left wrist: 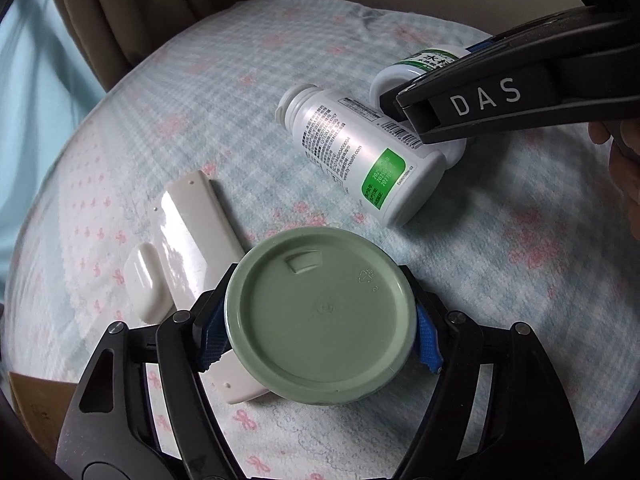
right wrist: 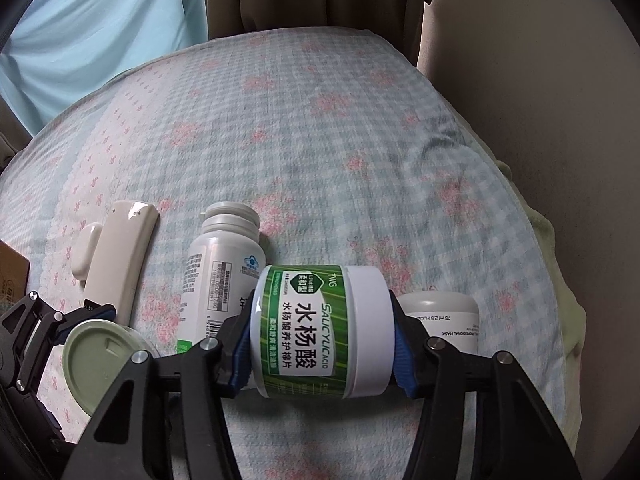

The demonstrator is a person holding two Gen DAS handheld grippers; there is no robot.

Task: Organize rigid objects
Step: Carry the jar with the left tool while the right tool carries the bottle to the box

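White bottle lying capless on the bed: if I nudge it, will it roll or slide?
The white bottle is a smooth cylinder on its side, so it probably rolls. Soft bedding may slow it. With no cap on, anything inside could spill.

Illumination: soft, even daylight is seen in both views; moderate brightness.
Source: light is admitted through the pale blue curtain point(right wrist: 100, 40), beyond and to the left of the claws.
Shadows: faint, diffuse shadows are cast on the checked bedcover point(right wrist: 320, 128).
Glare: a bright reflection is registered on the glossy white remote point(left wrist: 192, 236), ahead-left of the left gripper point(left wrist: 320, 332).
Sheen: a mild highlight is carried on the green lid point(left wrist: 320, 316).
Distortion: strong fisheye curvature is present; corners are vignetted black.
Focus: sharp centrally; the margins are softened.
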